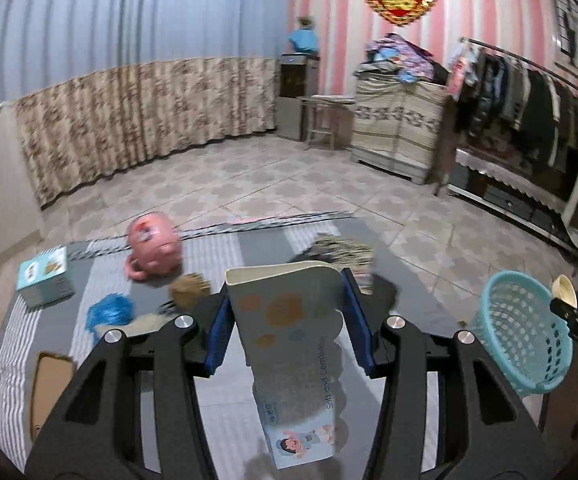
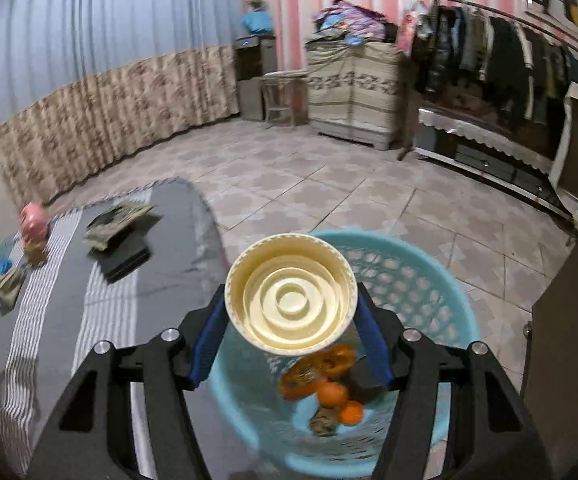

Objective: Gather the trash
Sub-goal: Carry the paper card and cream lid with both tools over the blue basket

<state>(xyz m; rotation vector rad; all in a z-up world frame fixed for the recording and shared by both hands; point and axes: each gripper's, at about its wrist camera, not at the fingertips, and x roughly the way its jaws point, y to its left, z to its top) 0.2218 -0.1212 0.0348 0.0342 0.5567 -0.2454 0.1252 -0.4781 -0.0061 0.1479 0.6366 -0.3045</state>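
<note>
Peel and scraps are already held in the basket [image 2: 429, 280], a cup [image 2: 291, 294] is clamped by the right gripper [image 2: 291, 320] above it, a carton [image 1: 289, 320] is clamped by the left gripper [image 1: 289, 328], and litter is left on the table [image 1: 409, 308].

One basket [image 2: 429, 264], two oranges [image 2: 331, 394] (inside it), one cup [image 2: 291, 292], two cartons [image 1: 289, 320], one pink toy [image 1: 155, 250]

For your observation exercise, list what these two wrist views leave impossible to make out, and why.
- Left wrist view: the tissue box hides the table behind it; its small print is blurred.
- Left wrist view: the right hand-held gripper is cut off by the edge.
- Right wrist view: the cream lid covers part of the blue basket; the dark lump beside the orange peels is too blurred to name.
</note>
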